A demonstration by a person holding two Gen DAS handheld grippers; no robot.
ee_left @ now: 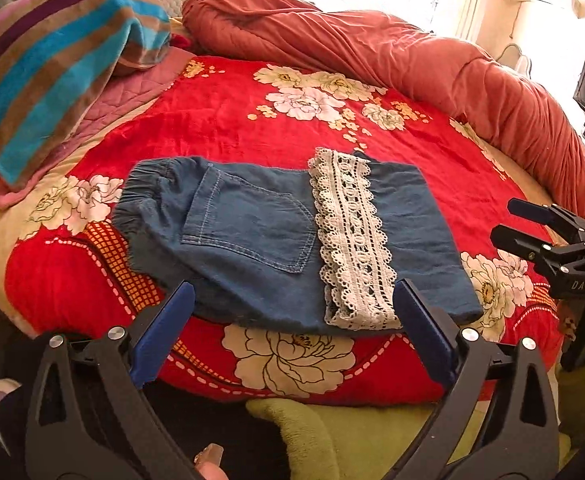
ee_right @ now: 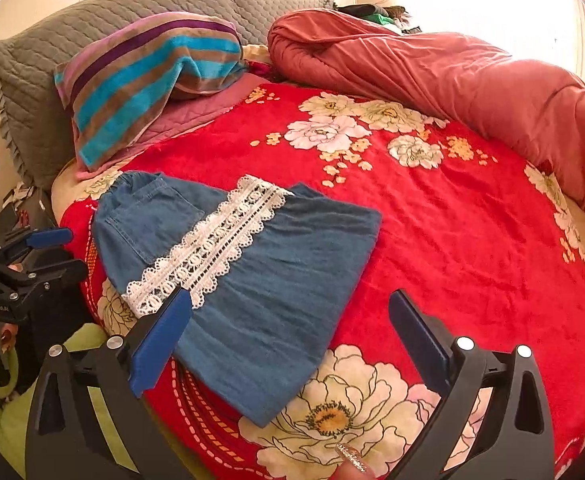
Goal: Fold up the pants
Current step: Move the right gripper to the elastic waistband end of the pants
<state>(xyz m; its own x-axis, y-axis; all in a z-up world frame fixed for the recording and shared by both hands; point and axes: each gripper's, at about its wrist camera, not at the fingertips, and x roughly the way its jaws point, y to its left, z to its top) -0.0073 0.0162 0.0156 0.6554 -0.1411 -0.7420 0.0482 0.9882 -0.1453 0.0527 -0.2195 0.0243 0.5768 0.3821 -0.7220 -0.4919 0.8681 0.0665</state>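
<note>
1. Your left gripper (ee_left: 294, 334) has its fingers spread wide, holding nothing, at the pants' (ee_left: 276, 236) near edge.
2. Your right gripper (ee_right: 290, 340) is likewise wide open and empty.
3. The pants lie folded flat on the bed (ee_right: 452, 220), lace band (ee_left: 352, 236) on top.
4. What lies under the fold is hidden.

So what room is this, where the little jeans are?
Most likely a bedroom: a round bed under a red flowered blanket, grey quilted pillows, and a rolled rust-red duvet.
</note>
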